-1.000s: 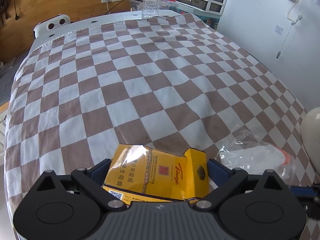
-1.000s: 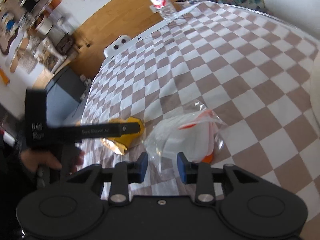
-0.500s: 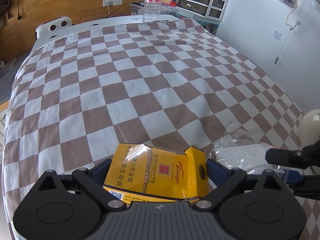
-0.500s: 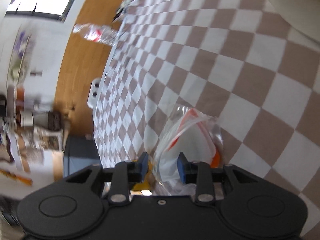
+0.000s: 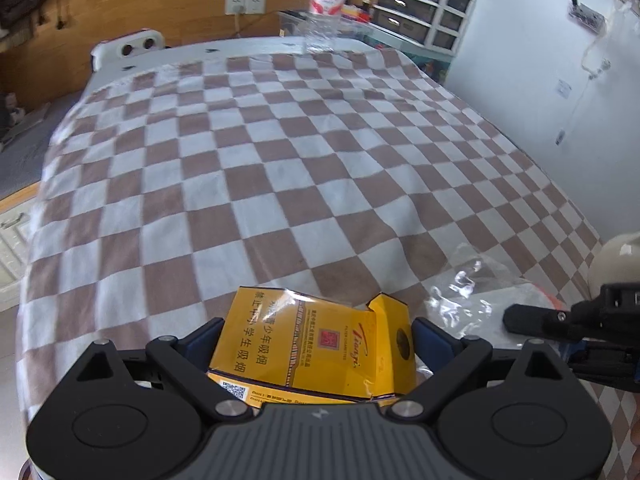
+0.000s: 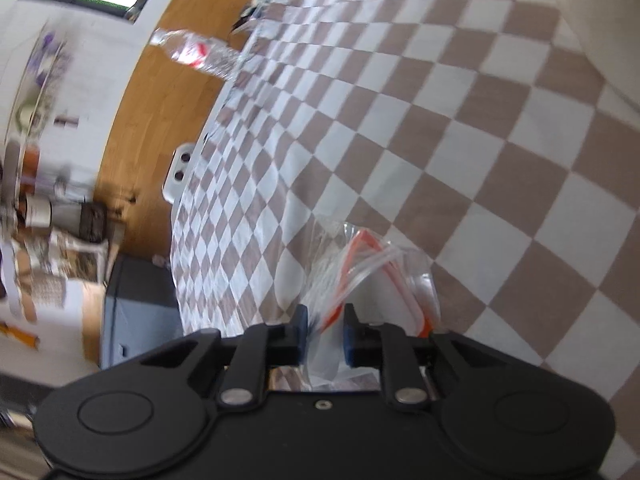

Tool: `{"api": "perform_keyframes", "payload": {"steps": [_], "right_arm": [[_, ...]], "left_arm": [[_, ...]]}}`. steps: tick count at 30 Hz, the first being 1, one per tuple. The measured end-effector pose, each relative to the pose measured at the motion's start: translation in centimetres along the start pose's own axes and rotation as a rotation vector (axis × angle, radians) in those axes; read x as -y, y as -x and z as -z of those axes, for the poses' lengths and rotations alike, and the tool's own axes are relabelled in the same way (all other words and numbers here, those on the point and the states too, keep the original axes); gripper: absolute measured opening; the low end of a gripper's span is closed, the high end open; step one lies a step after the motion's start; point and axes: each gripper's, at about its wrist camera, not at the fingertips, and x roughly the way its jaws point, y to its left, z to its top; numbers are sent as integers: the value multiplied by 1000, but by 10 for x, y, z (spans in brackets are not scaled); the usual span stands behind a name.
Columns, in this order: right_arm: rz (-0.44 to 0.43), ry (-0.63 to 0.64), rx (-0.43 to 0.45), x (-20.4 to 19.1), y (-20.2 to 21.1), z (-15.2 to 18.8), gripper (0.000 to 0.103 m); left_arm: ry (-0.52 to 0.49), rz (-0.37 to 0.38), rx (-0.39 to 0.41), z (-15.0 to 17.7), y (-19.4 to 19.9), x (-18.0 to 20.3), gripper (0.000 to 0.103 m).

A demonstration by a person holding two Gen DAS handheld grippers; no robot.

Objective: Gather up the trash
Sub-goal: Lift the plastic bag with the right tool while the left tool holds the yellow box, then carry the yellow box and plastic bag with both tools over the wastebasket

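Note:
My left gripper is shut on a crumpled yellow cigarette pack, held just above the brown-and-white checkered cloth. A clear plastic bag with white contents and an orange strip lies to its right. In the right wrist view my right gripper has its jaws narrowly set around the near end of that bag; the film sits between the pads. The right gripper also shows at the right edge of the left wrist view.
A clear water bottle stands at the far edge of the table, also in the right wrist view. Drawer units stand behind it. A pale rounded object sits at the right edge.
My right gripper has tilted and moved down onto the plastic bag, its jaws now around the bag's end. My left gripper has kept the yellow pack and lifted slightly.

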Motion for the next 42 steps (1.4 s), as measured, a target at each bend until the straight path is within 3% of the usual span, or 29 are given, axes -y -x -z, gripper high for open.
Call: {"api": "perform_keyframes", "payload": {"steps": [12,22,31,42], "right_arm": [[63,488,88,-65,59,36,17],[86,751,162,-109,114,82,17],[92,881,190,-131,150,121,17],[93,967,168,-140,163,162,18]], "left_arm": [[58,-53,109,20,85,5,97],[92,-129,221,52,173,13,97],[123,-177,297,87,236,11,97],[202,-230,313,128,269,-4,97]]}}
